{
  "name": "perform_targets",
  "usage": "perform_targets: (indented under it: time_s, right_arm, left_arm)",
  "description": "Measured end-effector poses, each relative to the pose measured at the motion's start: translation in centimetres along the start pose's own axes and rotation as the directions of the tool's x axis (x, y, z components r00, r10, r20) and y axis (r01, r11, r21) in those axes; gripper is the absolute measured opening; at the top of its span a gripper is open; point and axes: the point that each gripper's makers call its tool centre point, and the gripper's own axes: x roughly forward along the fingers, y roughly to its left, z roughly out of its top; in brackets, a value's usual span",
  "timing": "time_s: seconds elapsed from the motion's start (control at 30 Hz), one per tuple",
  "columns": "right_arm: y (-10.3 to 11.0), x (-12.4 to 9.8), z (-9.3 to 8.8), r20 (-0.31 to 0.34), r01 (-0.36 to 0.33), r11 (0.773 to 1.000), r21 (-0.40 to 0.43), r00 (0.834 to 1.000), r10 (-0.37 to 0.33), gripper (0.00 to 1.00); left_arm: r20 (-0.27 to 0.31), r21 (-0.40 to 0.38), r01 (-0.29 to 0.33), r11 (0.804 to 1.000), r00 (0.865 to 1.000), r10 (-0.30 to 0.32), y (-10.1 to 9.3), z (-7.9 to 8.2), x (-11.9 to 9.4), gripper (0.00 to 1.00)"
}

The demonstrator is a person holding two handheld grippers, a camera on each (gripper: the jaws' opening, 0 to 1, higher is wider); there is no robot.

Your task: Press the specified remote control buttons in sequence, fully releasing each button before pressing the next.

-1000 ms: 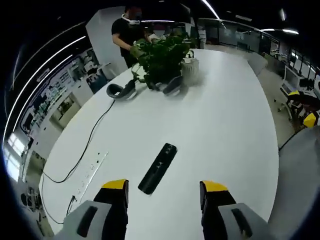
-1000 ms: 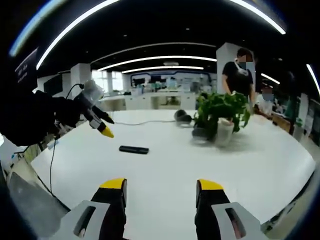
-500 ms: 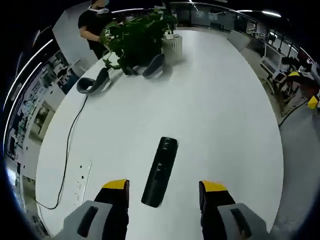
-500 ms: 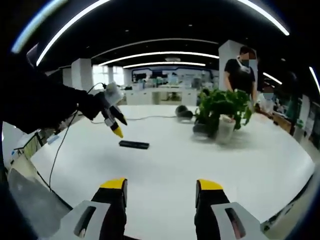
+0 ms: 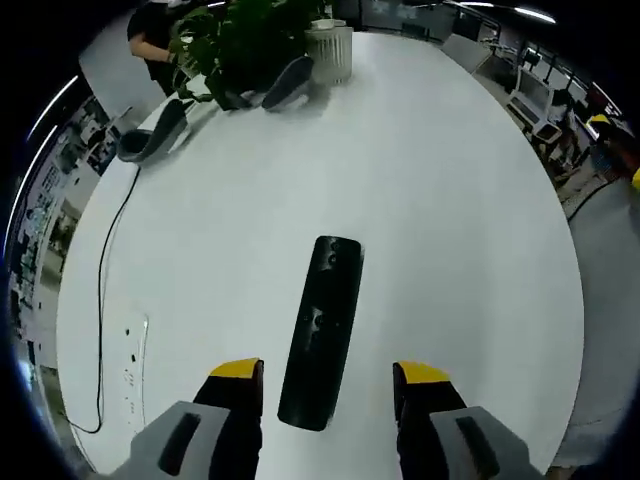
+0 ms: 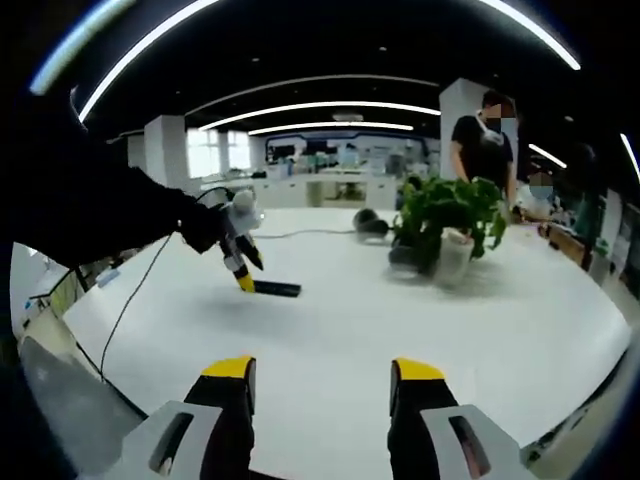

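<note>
A long black remote control [image 5: 322,328] lies flat on the white table [image 5: 440,200], its near end between my left gripper's yellow-tipped jaws. My left gripper [image 5: 328,375] hangs open just above it. In the right gripper view the same remote [image 6: 276,289] lies far off on the table, and the left gripper [image 6: 243,275] points down at its left end, held by a gloved hand [image 6: 205,227]. My right gripper [image 6: 320,372] stands open over the near part of the table, nothing between its jaws.
A potted plant [image 6: 445,225] and headsets [image 5: 150,135] sit at the table's far end. A black cable [image 5: 100,300] and a power strip [image 5: 132,350] lie near the left edge. A person [image 6: 482,140] stands behind the plant.
My left gripper has come down and closer over the remote, which now reaches between its jaws. The right gripper has barely moved.
</note>
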Motion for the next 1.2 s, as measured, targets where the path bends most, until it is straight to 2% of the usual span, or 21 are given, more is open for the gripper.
perform_targets:
  time_s: [0.13, 0.3, 0.47, 0.5, 0.67, 0.73, 0.9, 0.97, 1.03, 1.2]
  right_arm:
    - [0.0, 0.0, -0.1, -0.004, 0.001, 1.0, 0.003, 1.0, -0.001, 0.51]
    - [0.0, 0.1, -0.1, -0.007, 0.0, 1.0, 0.003, 1.0, 0.0, 0.51]
    - [0.0, 0.1, -0.2, -0.011, 0.0, 1.0, 0.002, 1.0, 0.0, 0.51]
    - [0.0, 0.1, -0.2, -0.012, 0.0, 1.0, 0.002, 1.0, 0.0, 0.51]
    - [0.0, 0.2, -0.3, -0.017, 0.002, 1.0, 0.001, 1.0, -0.002, 0.5]
    - [0.0, 0.2, -0.3, -0.017, 0.002, 1.0, 0.0, 1.0, -0.002, 0.5]
    - [0.0, 0.1, -0.3, -0.014, 0.0, 1.0, 0.0, 1.0, 0.0, 0.5]
    - [0.0, 0.1, -0.3, -0.013, 0.0, 1.0, 0.003, 1.0, 0.0, 0.5]
    - [0.0, 0.1, -0.3, -0.01, 0.0, 1.0, 0.005, 1.0, 0.0, 0.5]
    - [0.0, 0.0, -0.1, -0.003, -0.001, 1.0, 0.006, 1.0, 0.001, 0.49]
  left_arm:
    - [-0.009, 0.0, -0.002, 1.0, 1.0, 0.002, 0.4, -0.1, 0.5, 0.52]
    - [-0.069, 0.049, 0.016, 0.999, 0.998, -0.013, 0.4, -1.0, 1.3, 0.51]
    - [-0.101, 0.078, 0.027, 0.997, 0.995, -0.02, 0.5, -1.5, 1.8, 0.49]
    - [-0.088, 0.076, 0.038, 0.996, 0.996, -0.031, 0.5, -1.2, 1.7, 0.49]
    - [-0.096, 0.065, 0.051, 0.997, 0.994, -0.045, 0.7, -1.4, 1.7, 0.5]
    - [-0.109, 0.031, 0.083, 0.996, 0.991, -0.079, 0.3, -1.5, 1.7, 0.47]
    - [-0.107, 0.045, 0.067, 0.997, 0.992, -0.062, 0.5, -1.4, 1.6, 0.45]
    - [-0.116, 0.051, 0.07, 0.996, 0.991, -0.063, 0.3, -1.5, 1.5, 0.42]
    - [-0.133, 0.085, 0.074, 0.994, 0.989, -0.062, 0.3, -1.6, 1.4, 0.32]
    - [-0.138, 0.091, 0.071, 0.993, 0.989, -0.058, -0.1, -1.7, 1.4, 0.26]
